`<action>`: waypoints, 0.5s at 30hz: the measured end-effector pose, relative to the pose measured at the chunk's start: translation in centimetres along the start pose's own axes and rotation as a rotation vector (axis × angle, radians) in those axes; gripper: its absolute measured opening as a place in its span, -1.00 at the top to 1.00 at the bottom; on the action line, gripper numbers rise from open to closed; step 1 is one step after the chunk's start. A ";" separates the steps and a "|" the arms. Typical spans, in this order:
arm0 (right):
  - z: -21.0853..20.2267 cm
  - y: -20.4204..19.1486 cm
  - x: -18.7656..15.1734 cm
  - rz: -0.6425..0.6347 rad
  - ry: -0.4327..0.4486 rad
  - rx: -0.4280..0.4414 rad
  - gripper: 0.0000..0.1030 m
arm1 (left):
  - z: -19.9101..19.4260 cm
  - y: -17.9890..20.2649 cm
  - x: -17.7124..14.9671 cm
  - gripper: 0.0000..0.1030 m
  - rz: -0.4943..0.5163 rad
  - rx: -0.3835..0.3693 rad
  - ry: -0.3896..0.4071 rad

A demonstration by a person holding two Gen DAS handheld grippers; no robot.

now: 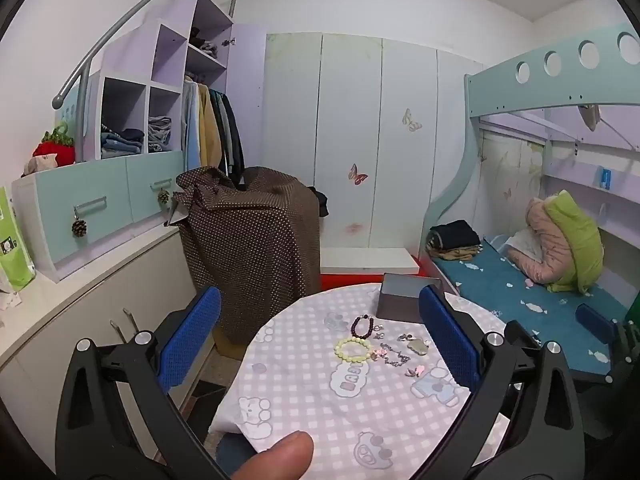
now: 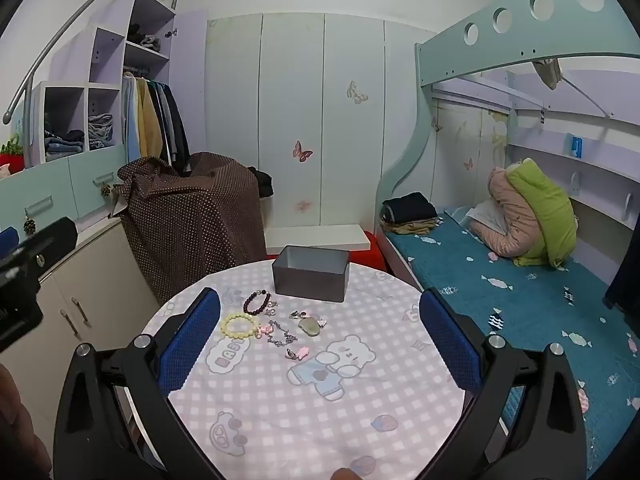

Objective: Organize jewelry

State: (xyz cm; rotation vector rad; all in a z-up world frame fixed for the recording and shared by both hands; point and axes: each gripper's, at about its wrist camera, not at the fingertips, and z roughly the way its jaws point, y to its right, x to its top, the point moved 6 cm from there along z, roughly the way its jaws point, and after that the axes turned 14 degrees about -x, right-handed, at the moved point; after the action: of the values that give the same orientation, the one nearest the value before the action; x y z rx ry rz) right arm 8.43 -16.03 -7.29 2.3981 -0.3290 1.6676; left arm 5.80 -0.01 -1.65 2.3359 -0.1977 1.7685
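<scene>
Jewelry lies on a round table with a pink checked cloth [image 2: 320,412]: a yellow bead bracelet [image 2: 240,325], a dark red bead bracelet [image 2: 257,303], a silver chain [image 2: 282,336], a green stone pendant [image 2: 309,327] and small pink clips [image 2: 299,354]. An open grey metal box [image 2: 311,273] stands behind them. The same pieces show in the left wrist view: yellow bracelet [image 1: 353,350], dark bracelet [image 1: 363,327], box [image 1: 404,298]. My left gripper [image 1: 320,340] and right gripper [image 2: 320,332] are both open and empty, held above the table's near side.
A chair draped with brown dotted cloth [image 2: 192,224] stands behind the table at left. A bunk bed with a blue mattress [image 2: 520,292] is at right. Low cabinets [image 1: 80,320] run along the left wall. The left gripper's body [image 2: 24,264] shows at the right view's left edge.
</scene>
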 end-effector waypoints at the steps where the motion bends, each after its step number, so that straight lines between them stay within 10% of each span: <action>1: 0.0 0.0 0.0 0.001 -0.002 0.003 -0.86 | 0.0 0.0 0.0 -0.91 -0.003 -0.003 0.000; 15: -0.8 0.0 0.6 -0.002 0.006 -0.009 -0.86 | 0.0 -0.1 -0.6 -0.91 0.012 0.004 -0.011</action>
State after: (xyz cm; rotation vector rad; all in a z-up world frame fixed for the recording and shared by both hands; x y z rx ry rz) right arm 7.90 -15.80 -6.44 2.3857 -0.3322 1.6689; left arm 5.64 0.07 -2.18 2.3529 -0.2112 1.7634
